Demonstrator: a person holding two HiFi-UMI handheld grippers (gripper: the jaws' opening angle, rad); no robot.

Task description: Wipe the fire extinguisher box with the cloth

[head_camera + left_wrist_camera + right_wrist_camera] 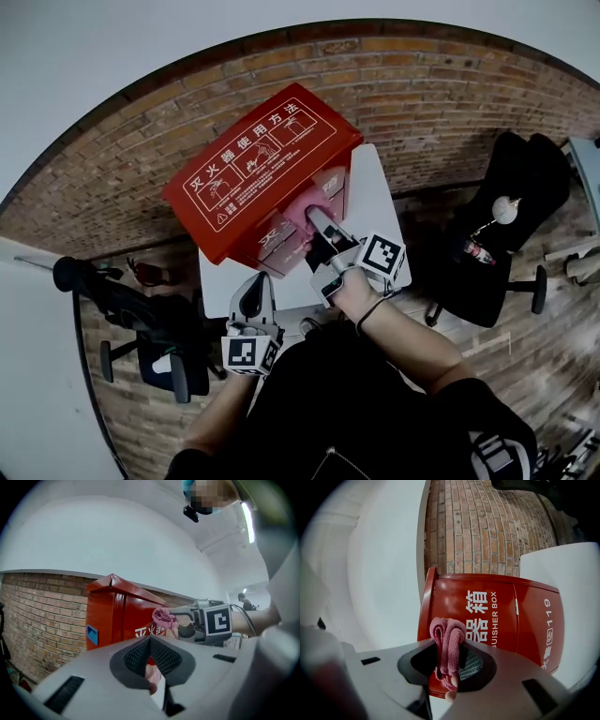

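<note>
R gripper (320, 225) nips cloth (448, 639), L gripper (254, 292) closed; only head view shows box-top label (253, 164).

Fire extinguisher box (253, 169): red metal cabinet with white lettering, standing upright, front doors shut, instruction panel on its sloped lid.
Cloth (447, 641): pink, bunched into folds, pinched between the right gripper's (449, 665) jaws, held at the box's front face.
</note>
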